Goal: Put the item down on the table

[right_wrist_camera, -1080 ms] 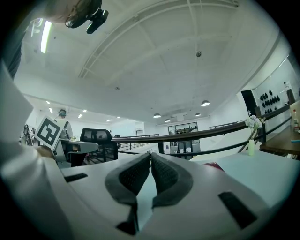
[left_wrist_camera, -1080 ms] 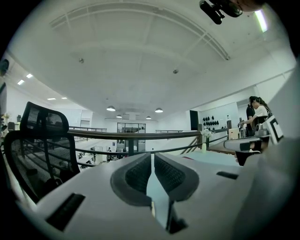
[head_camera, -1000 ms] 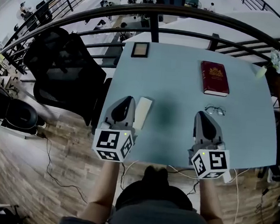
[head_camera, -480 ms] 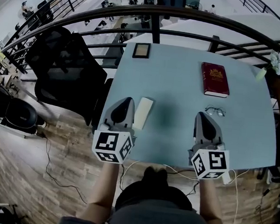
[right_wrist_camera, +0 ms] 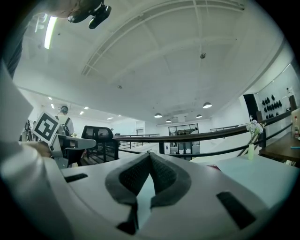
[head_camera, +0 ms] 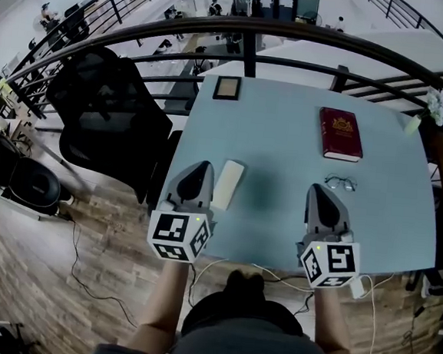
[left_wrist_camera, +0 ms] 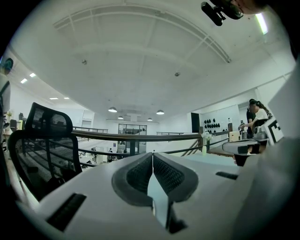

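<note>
A pale flat rectangular item (head_camera: 228, 184) lies on the light blue table (head_camera: 279, 131) near its front left edge. My left gripper (head_camera: 203, 165) hovers just left of it, apart from it, jaws shut with nothing between them; the left gripper view shows the ribbed pads (left_wrist_camera: 140, 172) meeting at the tip of that gripper (left_wrist_camera: 153, 154). My right gripper (head_camera: 318, 188) is over the front right of the table, also shut and empty, its pads (right_wrist_camera: 133, 174) closing at the tip of the gripper (right_wrist_camera: 150, 153). Both point level toward the far railing.
A red book (head_camera: 340, 133) lies at the back right, with glasses (head_camera: 339, 183) in front of it near my right gripper. A small framed picture (head_camera: 227, 87) sits at the far edge. A black mesh chair (head_camera: 107, 120) stands left of the table; a curved railing (head_camera: 310, 41) runs behind.
Nothing on the table has moved and both grippers keep their places; only the head view has shifted a little.
</note>
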